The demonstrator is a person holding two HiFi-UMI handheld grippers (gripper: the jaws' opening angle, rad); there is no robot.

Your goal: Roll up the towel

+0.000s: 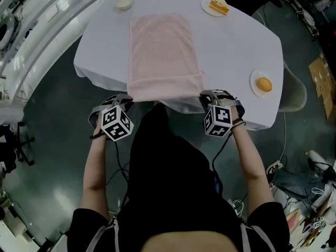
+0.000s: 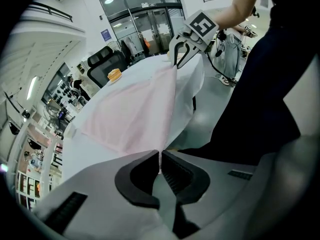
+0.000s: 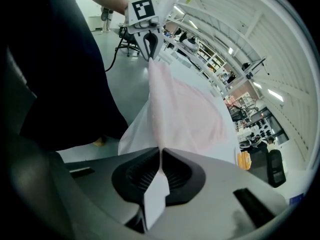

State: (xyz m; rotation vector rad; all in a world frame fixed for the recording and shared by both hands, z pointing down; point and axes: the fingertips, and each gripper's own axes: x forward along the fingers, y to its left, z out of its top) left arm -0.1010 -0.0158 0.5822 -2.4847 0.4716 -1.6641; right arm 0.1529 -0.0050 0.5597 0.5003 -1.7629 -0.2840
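Head view: left gripper (image 1: 125, 100) and right gripper (image 1: 208, 97) each clench 1 near corner of the towel (image 1: 163, 51) at the table (image 1: 233, 51) near edge. Gripping both corners likely keeps the first roll straight.

The pale pink towel (image 1: 163, 51) lies spread flat and unrolled along the white tabletop (image 1: 236, 41), its near corners pinched in the left hand-held gripper (image 2: 160, 159) and the right hand-held gripper (image 3: 161, 153).

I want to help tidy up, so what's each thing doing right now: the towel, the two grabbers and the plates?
Towel, unrolled, flat on table, near corners pinched.
Left gripper, shut on towel corner.
Right gripper, shut on towel corner.
Far plate, holds yellow food.
Right plate, holds orange round food.
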